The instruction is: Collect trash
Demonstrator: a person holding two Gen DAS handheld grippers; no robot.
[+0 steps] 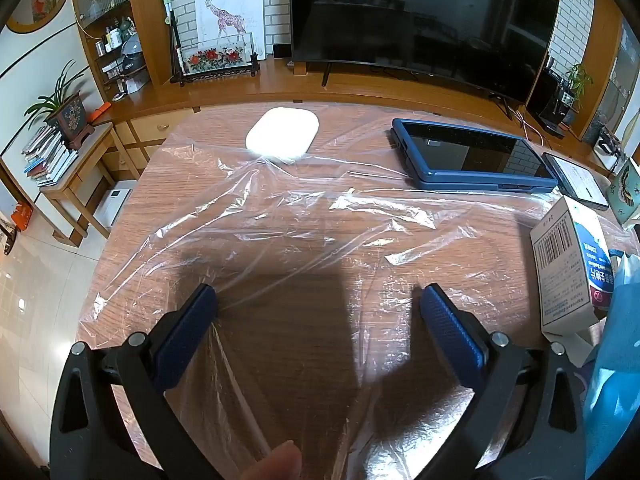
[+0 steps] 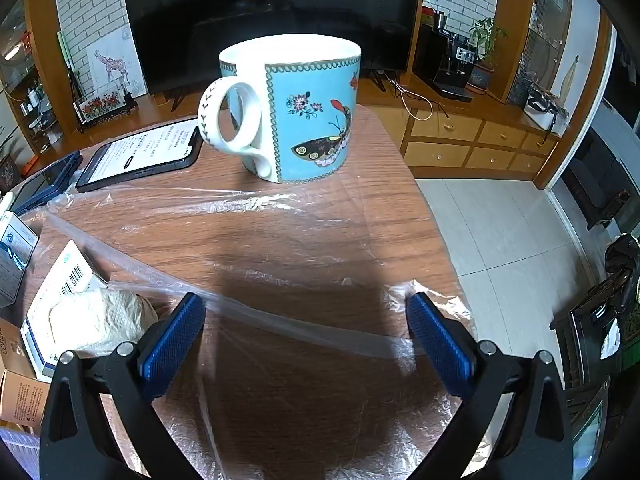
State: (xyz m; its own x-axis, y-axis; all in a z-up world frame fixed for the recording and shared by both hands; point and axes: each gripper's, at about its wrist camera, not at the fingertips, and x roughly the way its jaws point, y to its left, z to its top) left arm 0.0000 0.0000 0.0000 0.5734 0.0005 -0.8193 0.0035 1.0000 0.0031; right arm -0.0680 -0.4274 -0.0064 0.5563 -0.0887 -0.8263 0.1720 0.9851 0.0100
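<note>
A clear plastic sheet (image 1: 280,216) lies spread and crumpled over the wooden table (image 1: 168,200); it also shows in the right wrist view (image 2: 280,208). My left gripper (image 1: 318,300) is open low over the sheet, holding nothing. My right gripper (image 2: 306,308) is open over the sheet near the table's right edge, with a fold of plastic running between its fingers. A crumpled white tissue (image 2: 100,320) lies on a white box (image 2: 64,276) left of the right gripper. A white and blue medicine box (image 1: 568,268) lies right of the left gripper.
A white oval pad (image 1: 282,132), a blue-cased tablet (image 1: 472,156) and a phone (image 2: 140,156) lie at the far side. A blue butterfly mug (image 2: 296,108) stands ahead of the right gripper. More boxes (image 2: 20,396) sit at the left. The table edge (image 2: 444,240) drops to tiled floor.
</note>
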